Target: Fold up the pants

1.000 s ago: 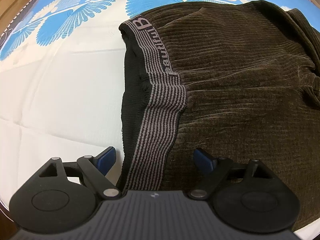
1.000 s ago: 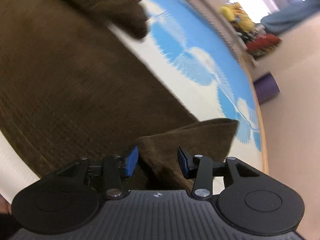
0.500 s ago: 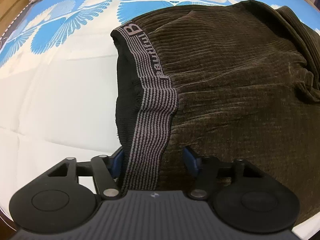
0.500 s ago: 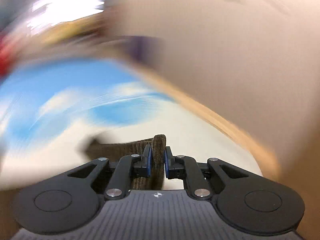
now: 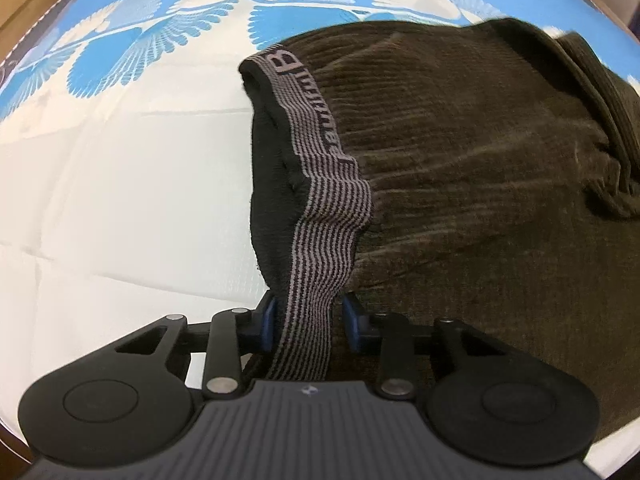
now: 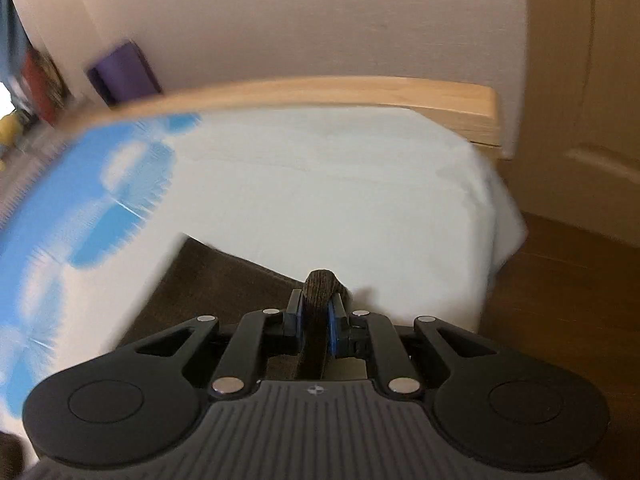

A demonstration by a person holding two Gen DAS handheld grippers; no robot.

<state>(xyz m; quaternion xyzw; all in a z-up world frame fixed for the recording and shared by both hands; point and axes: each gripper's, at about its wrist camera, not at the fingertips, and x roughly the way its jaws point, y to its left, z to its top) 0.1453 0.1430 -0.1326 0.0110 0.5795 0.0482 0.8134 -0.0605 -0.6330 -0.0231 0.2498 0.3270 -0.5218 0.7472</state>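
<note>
Dark brown corduroy pants point(image 5: 480, 168) lie on the bed. Their grey striped elastic waistband point(image 5: 324, 236) runs from the middle of the left wrist view down into my left gripper point(image 5: 308, 320), which is shut on it and lifts it a little. In the right wrist view my right gripper point(image 6: 314, 316) is shut on a pinched fold of the pants' fabric point(image 6: 318, 284), near the leg end point(image 6: 224, 276) that lies flat on the sheet. The rest of the pants is out of that view.
The bed has a white sheet point(image 5: 120, 184) with a blue and white fan pattern point(image 5: 120, 52) at its far side. A wooden bed frame point(image 6: 320, 92) edges the mattress. A purple roll point(image 6: 120, 72) and a pale wall stand beyond it. Wooden floor point(image 6: 560, 300) lies right.
My left gripper has closed onto the waistband, which now rises. My right gripper has closed on the pants' fabric and swung round to face the bed's end.
</note>
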